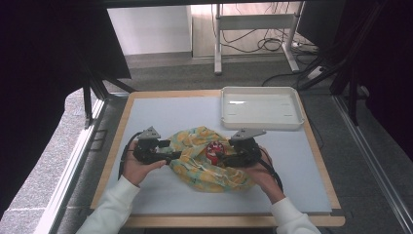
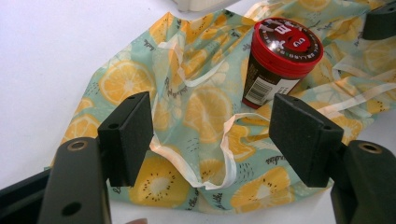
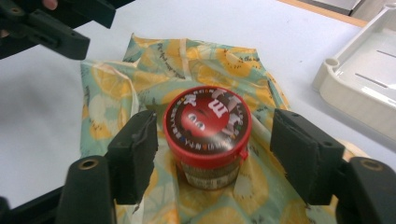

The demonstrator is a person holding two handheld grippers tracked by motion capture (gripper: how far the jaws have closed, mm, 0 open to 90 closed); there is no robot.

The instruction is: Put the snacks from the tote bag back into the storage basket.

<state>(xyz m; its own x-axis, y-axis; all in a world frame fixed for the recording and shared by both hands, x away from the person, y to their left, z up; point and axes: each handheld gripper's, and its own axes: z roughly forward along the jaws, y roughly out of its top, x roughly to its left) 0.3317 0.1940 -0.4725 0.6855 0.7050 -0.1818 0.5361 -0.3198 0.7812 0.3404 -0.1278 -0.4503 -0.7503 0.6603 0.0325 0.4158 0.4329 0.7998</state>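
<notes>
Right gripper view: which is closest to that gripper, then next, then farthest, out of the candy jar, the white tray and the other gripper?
1. Candy jar, red lid, between the right gripper's open jaws.
2. White tray, off to the right.
3. Left gripper, top left, beyond the lemon-print bag.

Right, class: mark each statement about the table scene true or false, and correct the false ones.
1. The red-lidded tub stands upright on the lemon-print cloth. True.
2. The right hand-held gripper is clamped on the tub. False: its jaws stand apart on either side of the tub, with gaps showing.
3. The white tray holds the tub. False: the tray has nothing in it, and the tub is on the cloth.
4. The left hand-held gripper is open over the cloth's edge. True.
5. The cloth lies neatly folded in a square. False: it is spread out and rumpled, with pale trim looping across it.
</notes>
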